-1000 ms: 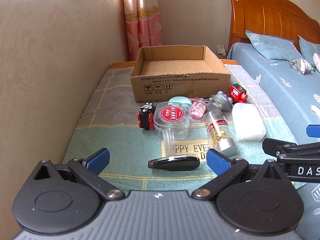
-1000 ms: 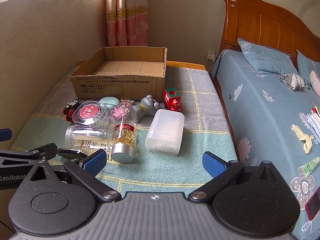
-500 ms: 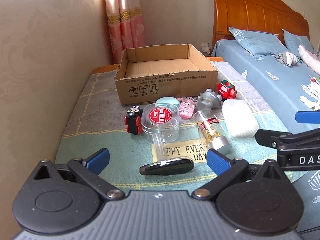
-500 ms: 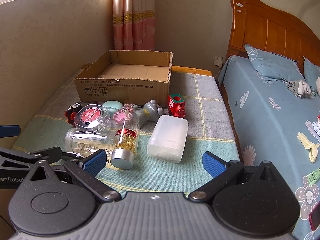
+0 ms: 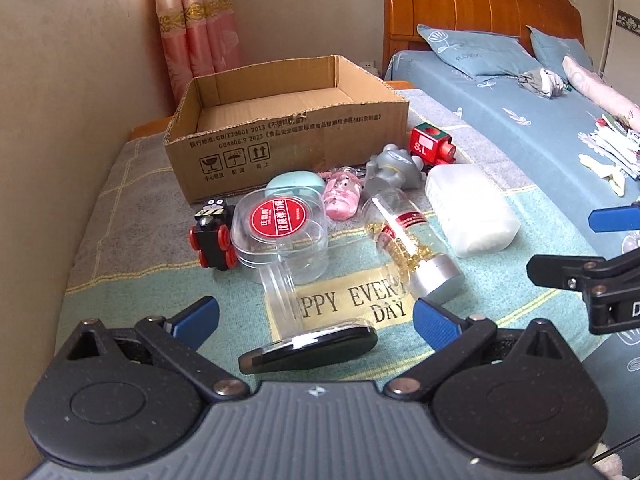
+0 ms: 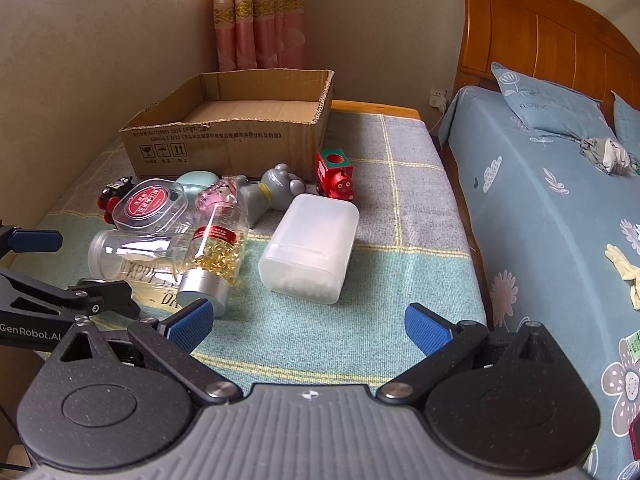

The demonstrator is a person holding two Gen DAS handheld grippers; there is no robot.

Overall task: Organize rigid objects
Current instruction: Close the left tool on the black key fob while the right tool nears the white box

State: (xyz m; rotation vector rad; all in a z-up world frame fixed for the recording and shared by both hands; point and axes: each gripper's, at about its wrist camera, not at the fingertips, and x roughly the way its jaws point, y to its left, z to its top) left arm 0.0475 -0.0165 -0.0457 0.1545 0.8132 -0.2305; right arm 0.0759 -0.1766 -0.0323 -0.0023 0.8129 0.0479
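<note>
My left hand-held gripper is spread wide, nothing between its blue pads, hovering low over the near edge of the surface. Just ahead of it lies a black oval case, touching an empty clear jar lying on its side. My right hand-held gripper is spread too, holding nothing. Ahead of it sits a white plastic box, with a capsule bottle lying to its left. Farther back: a round clear tub with a red label, a black toy train, a red toy train. The open cardboard box stands at the far side.
</note>
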